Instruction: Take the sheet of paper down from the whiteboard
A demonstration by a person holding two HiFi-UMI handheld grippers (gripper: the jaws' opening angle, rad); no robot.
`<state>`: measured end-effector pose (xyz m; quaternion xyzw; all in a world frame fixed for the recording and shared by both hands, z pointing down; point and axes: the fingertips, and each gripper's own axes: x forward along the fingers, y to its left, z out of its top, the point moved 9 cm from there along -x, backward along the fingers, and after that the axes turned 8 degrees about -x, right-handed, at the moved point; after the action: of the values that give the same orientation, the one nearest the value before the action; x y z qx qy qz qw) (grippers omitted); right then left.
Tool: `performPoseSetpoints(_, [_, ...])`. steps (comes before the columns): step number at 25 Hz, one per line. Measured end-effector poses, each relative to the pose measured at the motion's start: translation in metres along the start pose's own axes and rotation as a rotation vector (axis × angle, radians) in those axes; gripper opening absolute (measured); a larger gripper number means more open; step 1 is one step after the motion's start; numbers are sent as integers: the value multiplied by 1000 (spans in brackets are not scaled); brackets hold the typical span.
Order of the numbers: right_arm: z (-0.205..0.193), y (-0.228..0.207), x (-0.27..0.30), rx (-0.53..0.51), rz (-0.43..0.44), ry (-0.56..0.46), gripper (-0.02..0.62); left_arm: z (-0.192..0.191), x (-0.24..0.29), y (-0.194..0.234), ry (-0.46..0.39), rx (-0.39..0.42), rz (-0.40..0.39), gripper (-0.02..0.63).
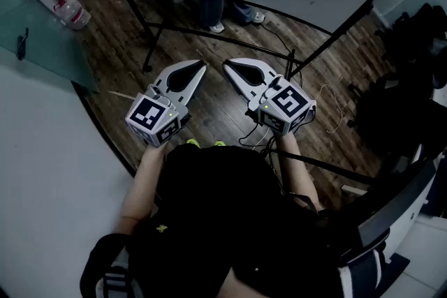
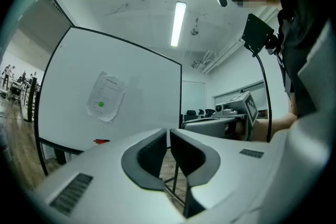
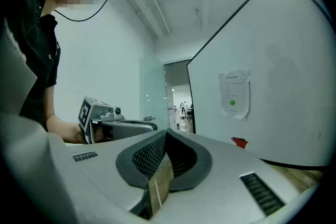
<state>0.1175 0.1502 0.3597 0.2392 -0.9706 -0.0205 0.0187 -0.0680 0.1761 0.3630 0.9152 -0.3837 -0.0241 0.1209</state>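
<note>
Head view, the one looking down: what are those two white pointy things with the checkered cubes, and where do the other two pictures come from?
There is no robot here. A person holds a two-jaw gripper in each hand: the left gripper and the right gripper. The patterned cubes are part of them. The head view comes from a camera on the person's head, looking steeply down at the wooden floor. The other two pictures come from a camera riding on each gripper, looking along its jaws. Both grippers have their jaws closed together and hold nothing. Ahead stands a whiteboard with a sheet of paper on it, which has a green dot near its middle. A small red object sits at the board's lower edge. Neither gripper touches the paper.
</note>
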Motion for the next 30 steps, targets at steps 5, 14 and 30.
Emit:
performPoseSetpoints(5, [3, 1, -1, -2, -13, -21, 20, -3, -3, -1, -29, 4, -9, 40])
performPoseSetpoints(14, [3, -7, 3, -29, 17, -15, 20, -2, 3, 1, -13, -21, 30, 41])
performPoseSetpoints(30, [-6, -22, 8, -9, 58, 4, 20, -11, 17, 3, -22, -31, 47, 41])
